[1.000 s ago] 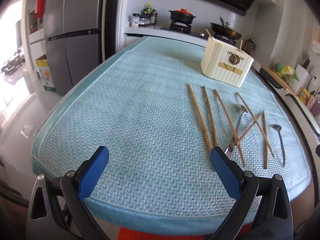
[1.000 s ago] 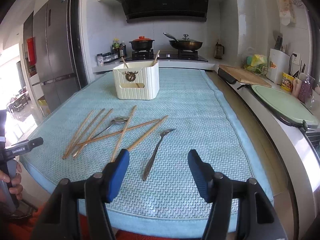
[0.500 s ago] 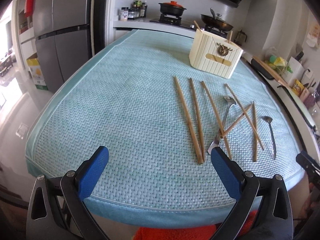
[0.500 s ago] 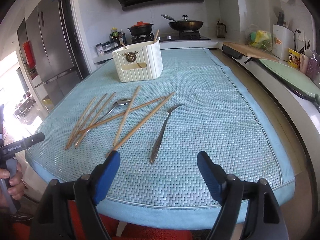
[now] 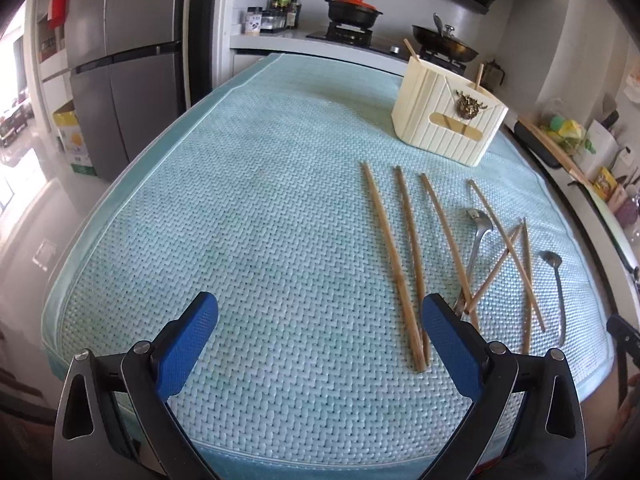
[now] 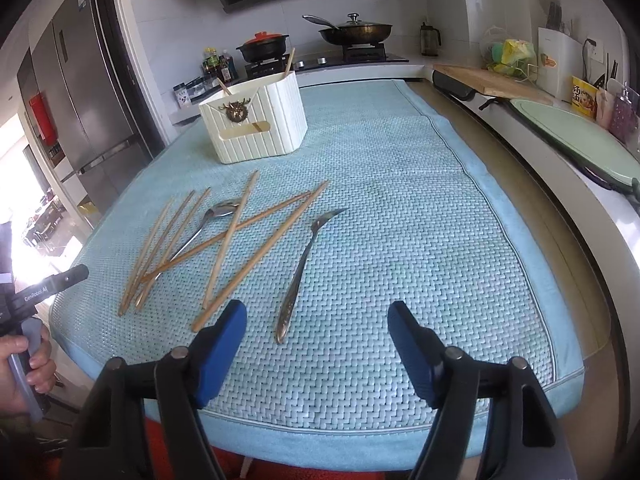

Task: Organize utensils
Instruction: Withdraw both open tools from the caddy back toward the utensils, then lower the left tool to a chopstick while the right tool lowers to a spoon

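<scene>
"GenRobot.AI" on left hand-held gripper [image 6: 44,288]

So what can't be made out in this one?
- Inside of the cream utensil holder: both views, its own walls hide all but two stick tips.
- Spoon handle end: left wrist view, behind the left gripper finger.
- Holder emblem: too small to read.

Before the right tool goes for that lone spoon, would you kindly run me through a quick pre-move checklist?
1. Right tool empty: ok; jaws closing, nothing between them.
2. Lone spoon free of the chopsticks: ok, lies apart on the mat.
3. Spoon handle near the tool: ok, it points toward the near edge.
4. Holder upright with room: ok upright; room cannot tell.
5. Left tool out of the way: ok, open, empty, beside the leftmost chopsticks.
</scene>
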Demonstrator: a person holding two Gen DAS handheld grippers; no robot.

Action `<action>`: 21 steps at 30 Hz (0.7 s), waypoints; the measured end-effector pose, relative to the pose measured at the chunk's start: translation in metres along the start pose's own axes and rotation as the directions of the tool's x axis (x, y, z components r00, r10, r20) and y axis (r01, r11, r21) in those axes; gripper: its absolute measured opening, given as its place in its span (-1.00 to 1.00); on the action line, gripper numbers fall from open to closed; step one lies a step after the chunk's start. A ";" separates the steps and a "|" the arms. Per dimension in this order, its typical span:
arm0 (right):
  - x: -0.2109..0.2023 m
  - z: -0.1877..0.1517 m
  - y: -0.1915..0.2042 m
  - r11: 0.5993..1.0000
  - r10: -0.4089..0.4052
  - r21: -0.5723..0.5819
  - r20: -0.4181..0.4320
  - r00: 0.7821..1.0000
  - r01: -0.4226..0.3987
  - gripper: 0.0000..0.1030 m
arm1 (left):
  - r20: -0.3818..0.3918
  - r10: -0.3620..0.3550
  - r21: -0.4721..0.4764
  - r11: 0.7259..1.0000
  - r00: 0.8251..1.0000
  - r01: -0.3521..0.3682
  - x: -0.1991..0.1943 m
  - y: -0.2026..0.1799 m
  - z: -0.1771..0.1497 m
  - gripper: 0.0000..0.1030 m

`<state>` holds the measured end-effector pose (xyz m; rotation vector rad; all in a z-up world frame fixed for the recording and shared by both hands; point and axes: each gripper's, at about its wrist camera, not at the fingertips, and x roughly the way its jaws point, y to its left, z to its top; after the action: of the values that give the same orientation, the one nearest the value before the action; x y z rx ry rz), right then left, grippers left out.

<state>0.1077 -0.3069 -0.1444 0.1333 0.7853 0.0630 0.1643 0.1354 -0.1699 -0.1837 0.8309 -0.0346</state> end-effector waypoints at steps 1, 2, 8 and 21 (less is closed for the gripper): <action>0.001 0.003 -0.001 1.000 0.002 -0.002 0.002 1.000 -0.002 0.39 | -0.003 0.000 0.009 1.000 1.000 0.000 0.002 -0.002 0.002 0.97; 0.003 0.006 -0.001 1.000 0.003 -0.005 0.002 1.000 -0.003 0.31 | -0.004 0.002 0.015 1.000 1.000 -0.001 0.004 -0.003 0.005 0.97; 0.018 0.022 -0.004 0.999 0.053 0.005 -0.022 0.998 -0.053 -0.04 | -0.014 -0.003 0.025 1.000 1.000 0.004 0.009 -0.004 0.021 0.97; 0.071 0.049 -0.026 0.972 0.205 0.147 -0.158 0.966 -0.182 -0.10 | -0.128 -0.080 0.110 0.989 0.989 0.095 0.040 -0.010 0.062 0.97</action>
<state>0.1926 -0.3295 -0.1640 0.3340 0.9479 0.2107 0.2375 0.1310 -0.1562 -0.1093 0.9409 -0.1780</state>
